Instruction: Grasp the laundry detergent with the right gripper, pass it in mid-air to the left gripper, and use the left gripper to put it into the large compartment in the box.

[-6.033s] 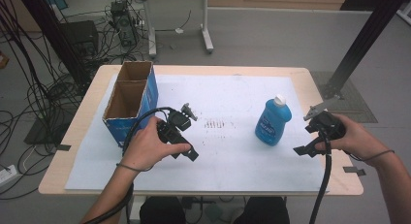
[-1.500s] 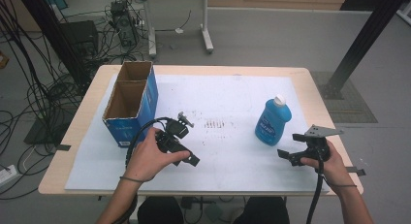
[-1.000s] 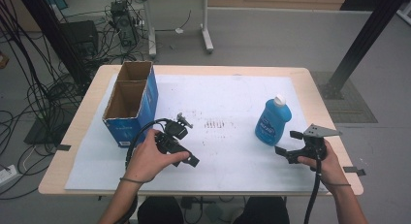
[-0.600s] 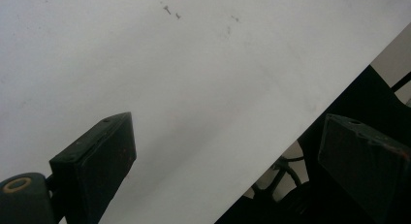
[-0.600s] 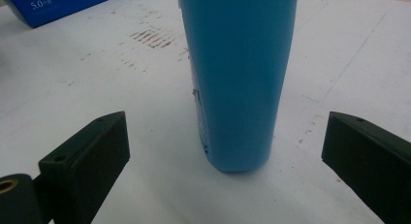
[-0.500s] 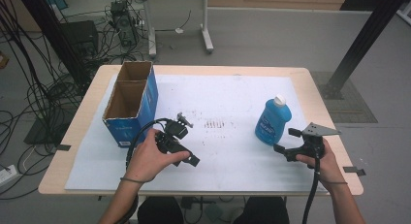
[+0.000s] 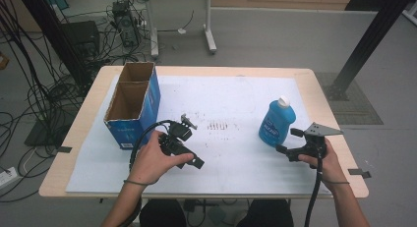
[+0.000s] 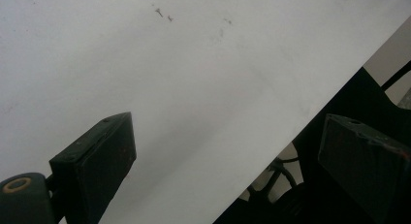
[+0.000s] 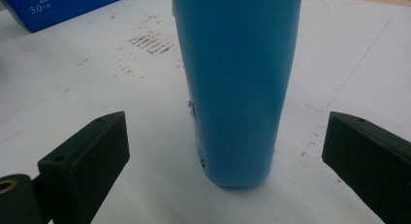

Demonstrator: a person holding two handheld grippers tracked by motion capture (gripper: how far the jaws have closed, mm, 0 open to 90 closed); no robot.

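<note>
A blue bottle (image 7: 276, 123) with a white cap stands upright on the white sheet at the right. My right gripper (image 7: 288, 143) is open just beside it at the near right, jaws pointing at it. In the right gripper view the bottle (image 9: 237, 83) stands straight ahead, a little beyond the wide-open right gripper (image 9: 232, 161). My left gripper (image 7: 193, 158) rests near the front middle of the sheet, held in a hand, open. In the left gripper view the left gripper (image 8: 232, 156) is spread over the bare sheet with nothing between its jaws.
An open blue cardboard box (image 7: 132, 104) with two compartments stands at the left of the table; its side shows in the right gripper view as the box (image 9: 58, 6). Dark smudges (image 7: 222, 125) mark the sheet's middle. The wooden table edge (image 7: 206, 193) runs along the front.
My right gripper has moved left toward the blue bottle and now stands next to it. The left gripper has stayed in place.
</note>
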